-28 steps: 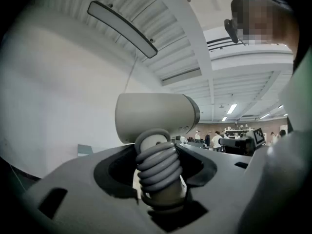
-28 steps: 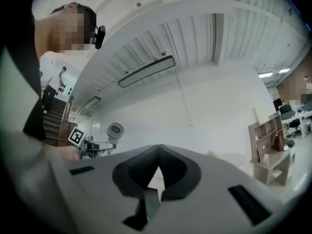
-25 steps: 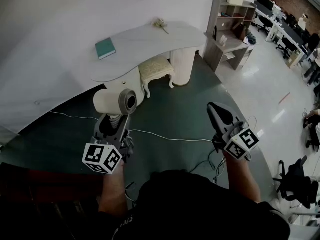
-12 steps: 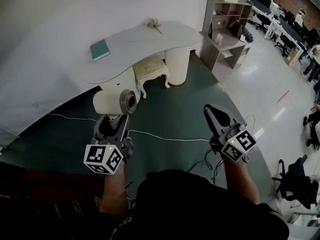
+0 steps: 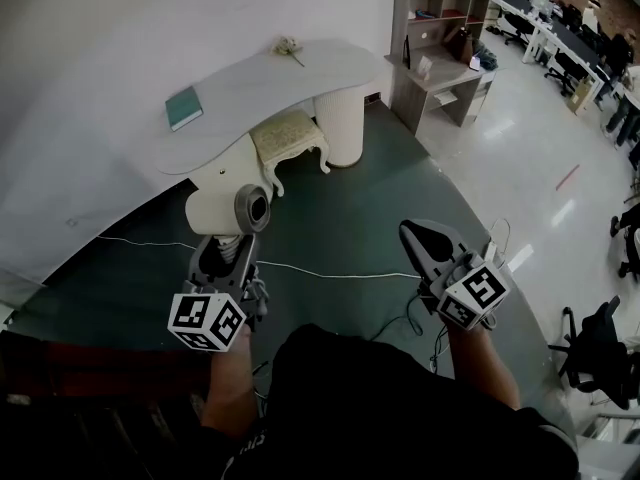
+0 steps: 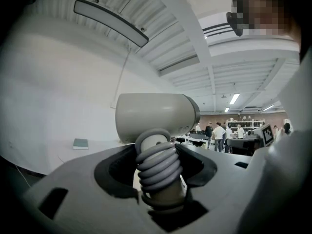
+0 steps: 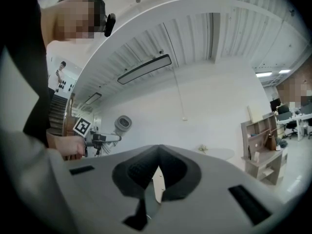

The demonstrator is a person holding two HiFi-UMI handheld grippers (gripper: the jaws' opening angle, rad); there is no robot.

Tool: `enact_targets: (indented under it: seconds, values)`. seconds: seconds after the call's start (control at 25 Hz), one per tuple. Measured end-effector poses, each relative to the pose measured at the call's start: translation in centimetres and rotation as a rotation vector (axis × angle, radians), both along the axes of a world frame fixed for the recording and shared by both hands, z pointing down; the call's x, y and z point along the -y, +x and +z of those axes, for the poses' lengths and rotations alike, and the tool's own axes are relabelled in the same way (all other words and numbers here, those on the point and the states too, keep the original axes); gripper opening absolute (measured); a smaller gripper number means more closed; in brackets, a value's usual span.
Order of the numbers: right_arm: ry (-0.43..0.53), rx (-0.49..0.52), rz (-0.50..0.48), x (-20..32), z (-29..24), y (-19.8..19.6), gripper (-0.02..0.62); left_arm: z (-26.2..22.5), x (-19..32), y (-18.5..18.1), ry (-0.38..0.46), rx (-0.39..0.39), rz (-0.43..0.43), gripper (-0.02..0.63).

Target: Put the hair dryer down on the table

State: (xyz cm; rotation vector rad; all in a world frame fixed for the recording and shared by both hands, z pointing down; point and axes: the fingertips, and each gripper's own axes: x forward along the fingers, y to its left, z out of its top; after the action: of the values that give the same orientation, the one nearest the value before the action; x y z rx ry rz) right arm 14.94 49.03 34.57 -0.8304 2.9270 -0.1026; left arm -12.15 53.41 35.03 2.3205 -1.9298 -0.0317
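Note:
The cream hair dryer [image 5: 226, 208] stands upright above my left gripper [image 5: 227, 244], nozzle toward the right. In the left gripper view its barrel [image 6: 155, 116] fills the middle, and the jaws are shut on its handle [image 6: 158, 167], which has grey cord coiled around it. The white curved table [image 5: 262, 80] lies ahead, farther off, by the wall. My right gripper [image 5: 416, 238] hangs at the right over the green floor, jaws together with nothing in them [image 7: 157, 168]. The right gripper view also catches the hair dryer [image 7: 122, 124] at left.
On the table lie a teal book [image 5: 183, 108] and a small dried flower [image 5: 288, 45]. A cushioned stool [image 5: 288, 134] is tucked under it. A wooden shelf desk [image 5: 438, 40] stands to the right. A white cable [image 5: 330, 273] crosses the green carpet [image 5: 350, 198].
The table, stool and shelf desk have slid left and up in the head view as both hands travelled along. The grip on the hair dryer is unchanged; the right jaws stay together.

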Motion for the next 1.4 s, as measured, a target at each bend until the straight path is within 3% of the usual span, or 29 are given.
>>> enact_targets:
  seconds: [0.44, 0.72, 1.12, 1.4]
  values:
    - [-0.055, -0.017, 0.038, 3.3, 1.4, 1.9, 0.006, 1.5, 4.9, 2.0, -0.010, -0.020, 0.058, 0.245]
    - [-0.078, -0.029, 0.094, 7.5, 1.9, 2.7, 0.006, 1.9, 10.6, 2.8, -0.004, -0.035, 0.125, 0.247]
    - [-0.100, -0.056, 0.116, 15.3, 1.7, -1.4, 0.006, 1.9, 19.8, -0.1, -0.005, -0.037, 0.187, 0.247]
    - [-0.078, -0.077, 0.142, 21.8, 0.4, -6.0, 0.006, -0.1, 25.0, -3.9, 0.051, -0.056, 0.243, 0.247]
